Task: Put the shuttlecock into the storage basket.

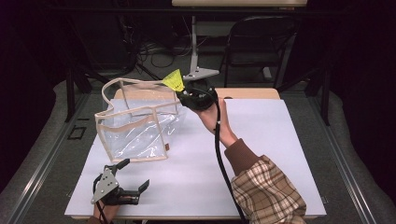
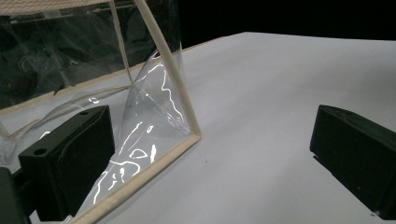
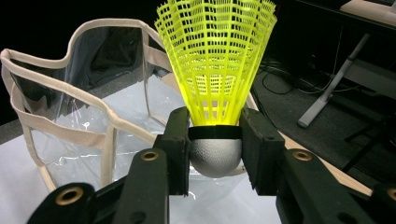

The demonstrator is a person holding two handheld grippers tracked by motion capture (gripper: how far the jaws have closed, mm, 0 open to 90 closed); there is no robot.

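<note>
A yellow plastic shuttlecock [image 3: 215, 65] with a silver-grey nose is pinched between the jaws of my right gripper [image 3: 215, 149], skirt pointing up. In the high view that gripper [image 1: 187, 95] holds the shuttlecock [image 1: 174, 81] just above the right rim of a clear plastic bag with beige trim [image 1: 135, 122]. The bag [image 3: 70, 116] stands upright and open on the white table. My left gripper [image 1: 135, 175] rests open on the table near the front left, just in front of the bag. Its jaws stand wide apart beside the bag's lower corner [image 2: 187, 135], holding nothing.
The white table top [image 1: 261, 154] spreads to the right of the bag. A black cable [image 1: 219, 154] trails along the right forearm in its plaid sleeve. Behind the table stand a folding chair [image 1: 261, 42] and a stand's metal foot [image 1: 201, 72] on the floor.
</note>
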